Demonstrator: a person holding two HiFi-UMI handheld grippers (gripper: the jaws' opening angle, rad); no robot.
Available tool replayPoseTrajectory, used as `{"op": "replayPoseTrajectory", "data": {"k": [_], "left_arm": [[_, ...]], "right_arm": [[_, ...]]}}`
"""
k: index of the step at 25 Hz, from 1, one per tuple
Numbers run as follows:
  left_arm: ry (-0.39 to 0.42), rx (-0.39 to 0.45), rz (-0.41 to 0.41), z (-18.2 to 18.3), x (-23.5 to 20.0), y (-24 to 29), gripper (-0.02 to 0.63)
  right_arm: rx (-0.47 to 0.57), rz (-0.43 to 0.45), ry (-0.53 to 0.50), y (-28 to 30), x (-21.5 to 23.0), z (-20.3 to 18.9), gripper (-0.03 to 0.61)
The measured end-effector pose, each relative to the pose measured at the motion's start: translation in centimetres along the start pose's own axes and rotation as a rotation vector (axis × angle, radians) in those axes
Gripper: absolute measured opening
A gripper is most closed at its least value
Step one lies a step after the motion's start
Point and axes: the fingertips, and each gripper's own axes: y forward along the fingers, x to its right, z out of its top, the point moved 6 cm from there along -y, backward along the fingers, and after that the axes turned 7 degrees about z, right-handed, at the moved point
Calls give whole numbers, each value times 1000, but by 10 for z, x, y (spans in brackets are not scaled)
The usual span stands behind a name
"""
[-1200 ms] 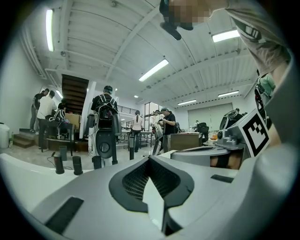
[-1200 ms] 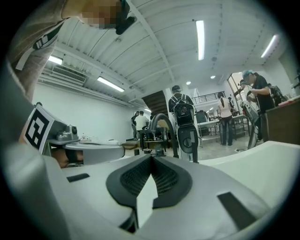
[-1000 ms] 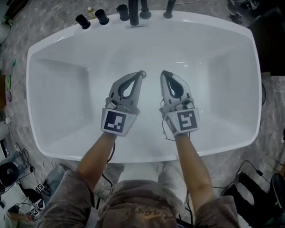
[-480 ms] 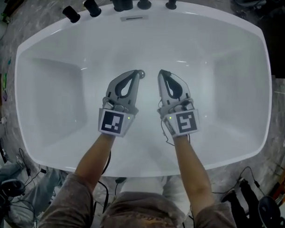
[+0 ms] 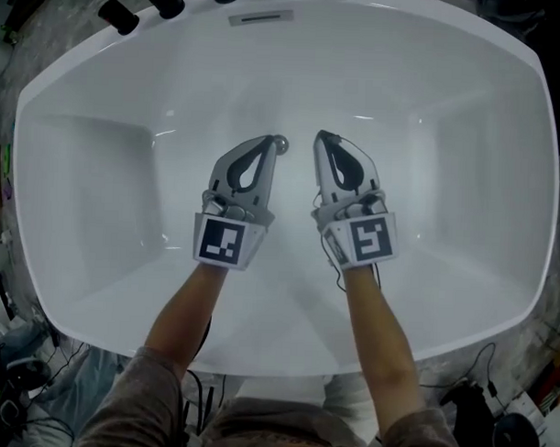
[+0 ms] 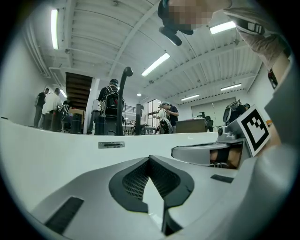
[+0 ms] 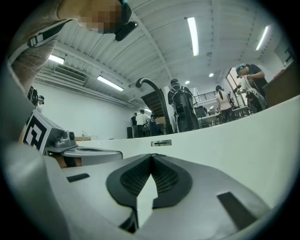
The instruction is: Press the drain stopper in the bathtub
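Taps [image 5: 118, 15] have slid to the top edge while both grippers hold in the tub [image 5: 99, 166]. Left gripper [image 5: 272, 141], clenched empty, tips at the round stopper [image 5: 282, 144], seemingly flat on the floor; right gripper [image 5: 321, 137] clenched empty alongside.

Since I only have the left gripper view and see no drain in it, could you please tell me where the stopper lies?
Observer: In the head view, the small round metal drain stopper sits on the floor of the white bathtub, right beside the tip of the left gripper, on the side facing the right gripper. I cannot tell whether they touch.
Operator: Thank you. Is the right gripper holding anything?
Observer: No. The right gripper view shows it shut, with nothing between its pads.
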Motion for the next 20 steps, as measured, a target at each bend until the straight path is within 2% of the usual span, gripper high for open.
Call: {"op": "replayPoseTrajectory", "data": {"k": [9,15,20], "left_arm": [[-23,-20,22,-51,-2,21,4],[-25,-15,38,-91,-7,33,4],[-23,-29,64,-114,-6,40,5]], "right_arm": [[17,16,-6,19,20,-45,-5],[0,23,16,27,26,-94,-5],[-15,28,15,27,31,-112,-5]]}}
